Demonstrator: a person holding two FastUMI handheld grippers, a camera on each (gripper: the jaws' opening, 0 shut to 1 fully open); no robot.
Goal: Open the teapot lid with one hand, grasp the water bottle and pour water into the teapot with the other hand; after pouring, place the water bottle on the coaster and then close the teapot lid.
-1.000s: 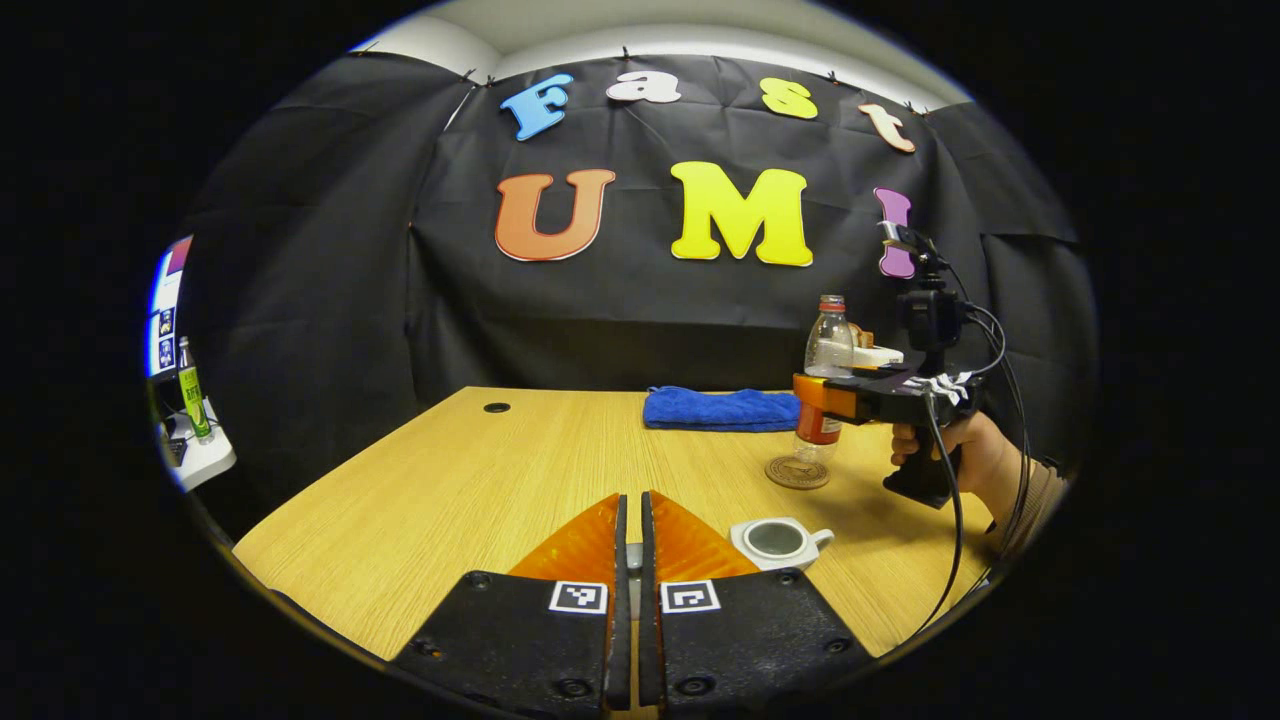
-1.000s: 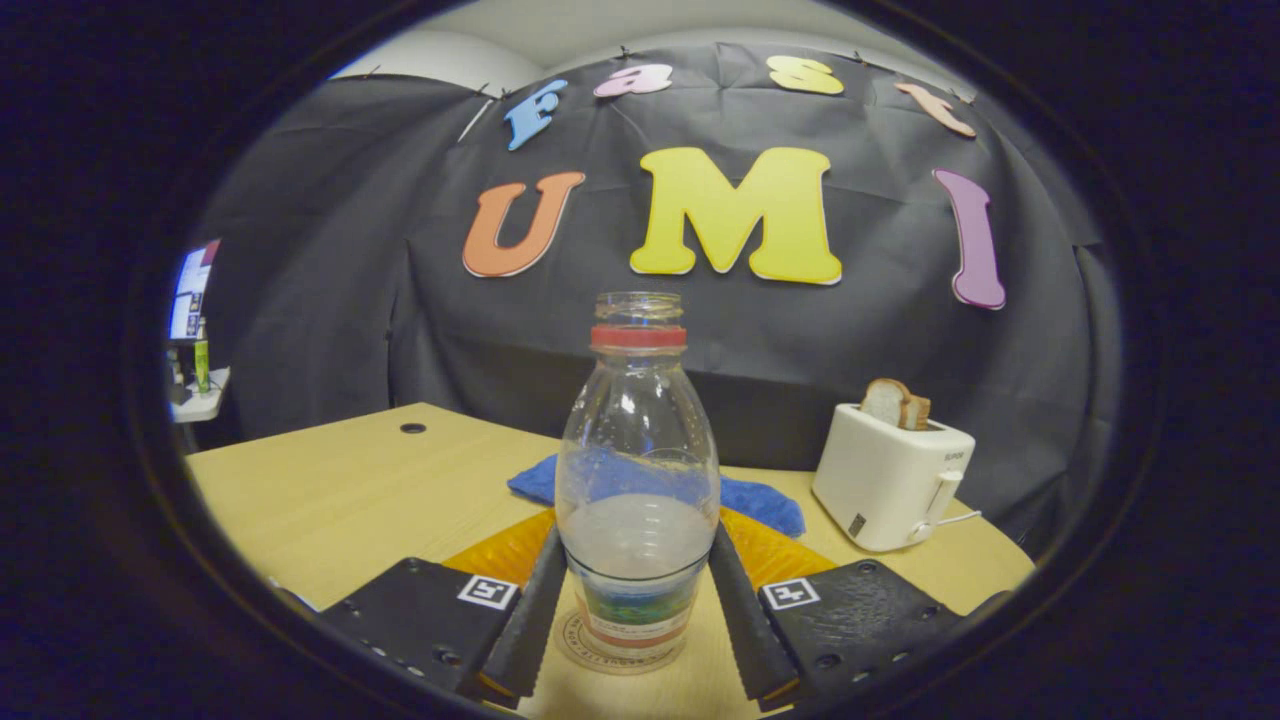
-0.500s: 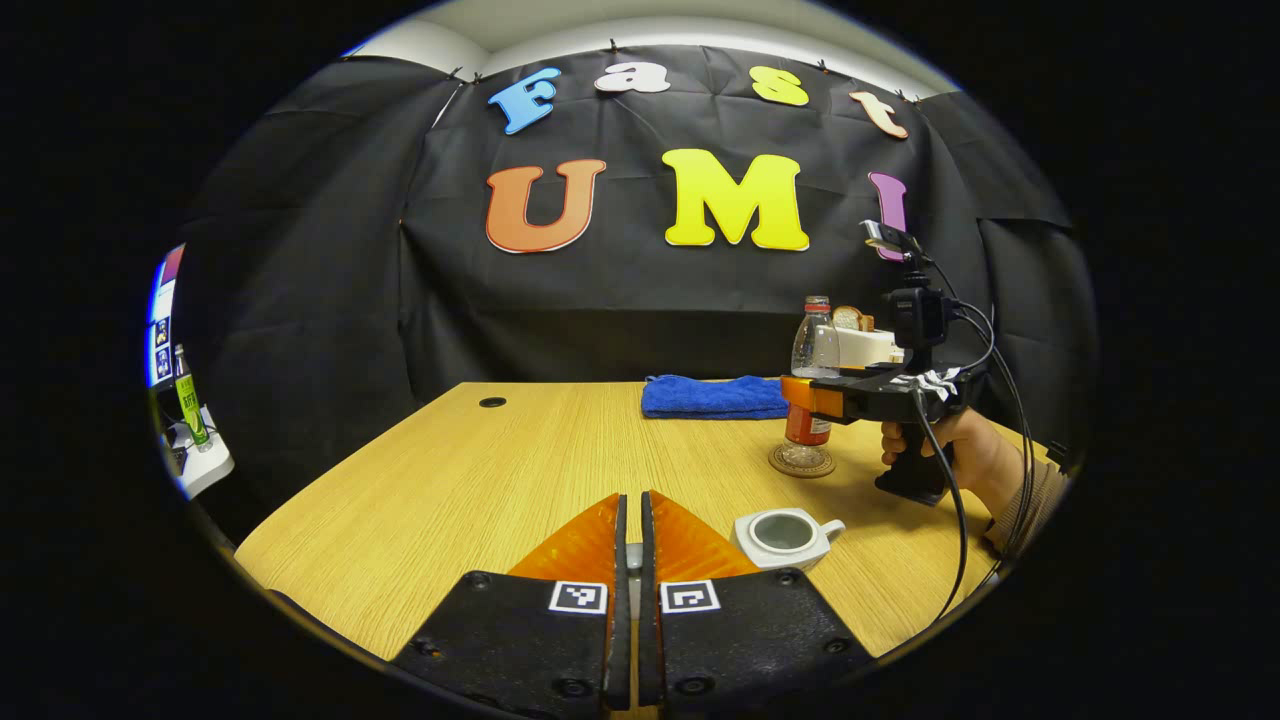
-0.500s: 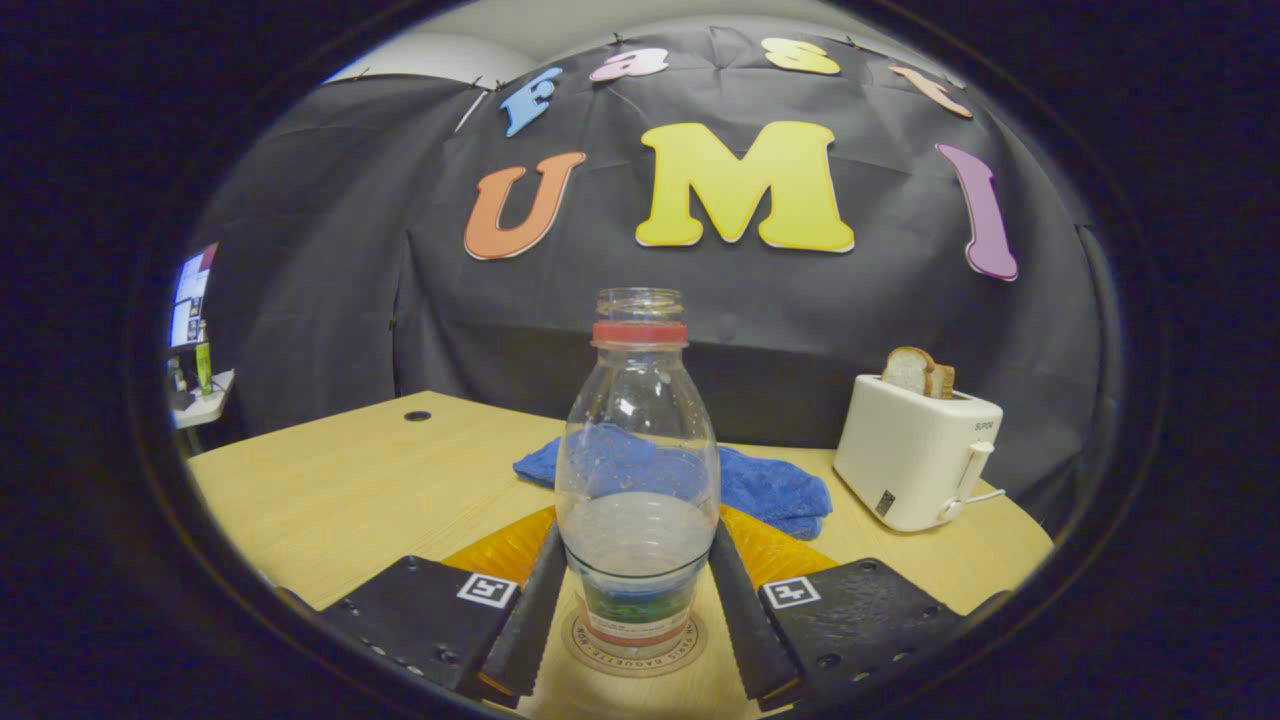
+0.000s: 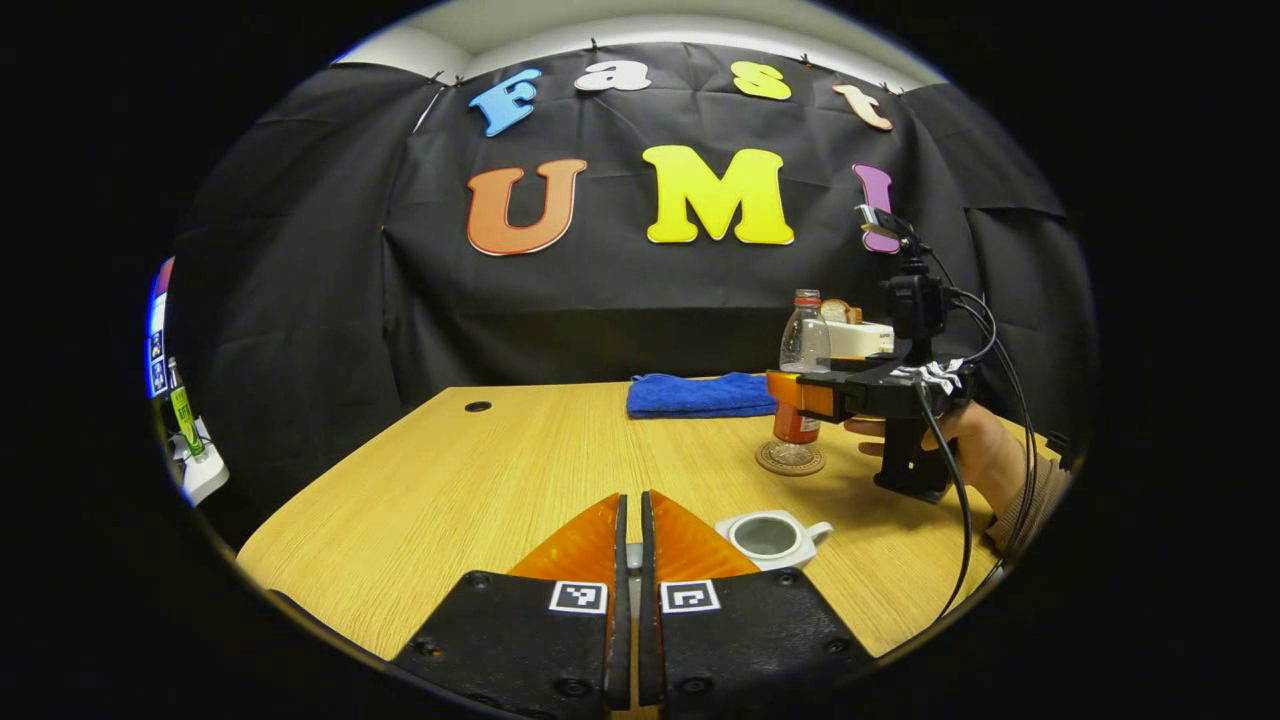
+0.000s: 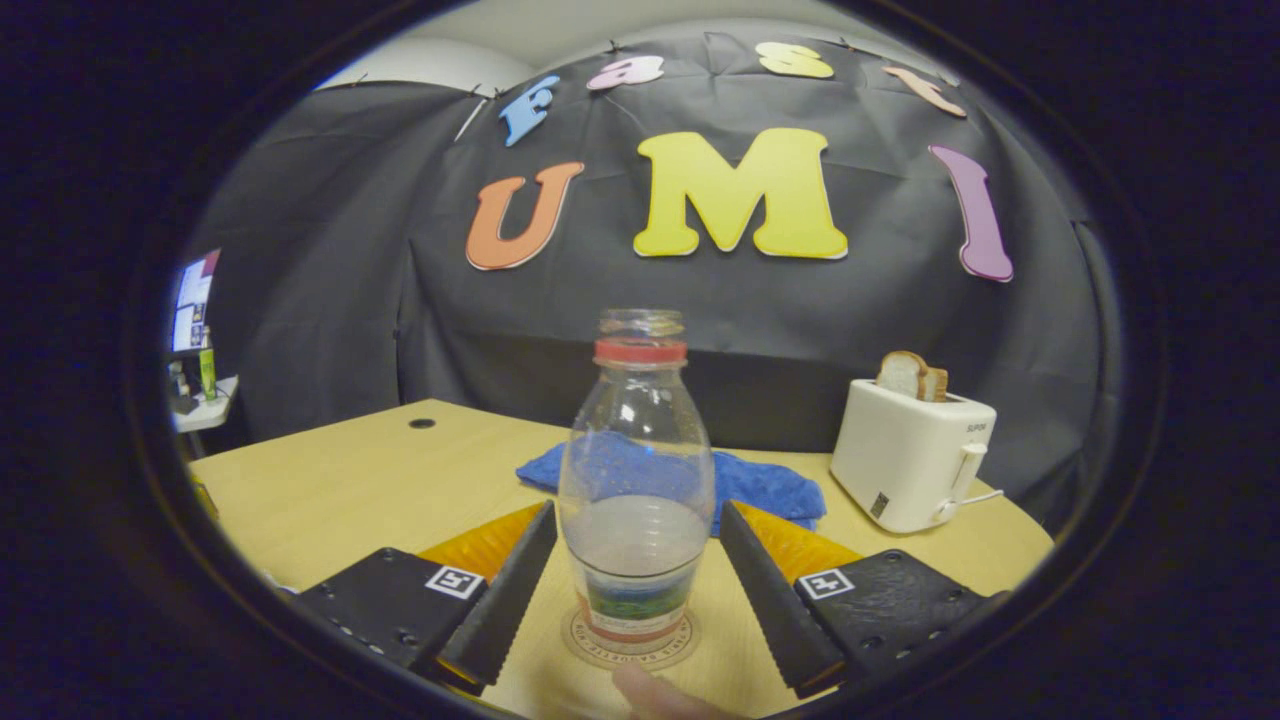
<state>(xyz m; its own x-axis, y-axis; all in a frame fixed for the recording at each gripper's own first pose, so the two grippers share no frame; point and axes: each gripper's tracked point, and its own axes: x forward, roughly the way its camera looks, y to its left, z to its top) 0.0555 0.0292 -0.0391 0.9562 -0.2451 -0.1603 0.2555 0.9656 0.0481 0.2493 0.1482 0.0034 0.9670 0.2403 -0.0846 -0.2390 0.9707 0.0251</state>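
Now water bottle point(image 6: 637, 500) upright on coaster point(image 6: 630, 640), untouched between open right gripper point(image 6: 637, 580) fingers.

Using the bottle point(image 6: 637, 500) as my landmark: it stands upright on the coaster point(image 6: 630, 640), and my right gripper point(image 6: 637, 590) has its fingers spread with a gap on both sides, so pulling straight back looks free. Behind the bottle lies a blue towel point(image 6: 760, 485), and the toaster point(image 6: 912, 455) blocks the right. Nearer me than the bottle sits the open teapot point(image 5: 770, 538). Left of it is bare table point(image 5: 480, 480).
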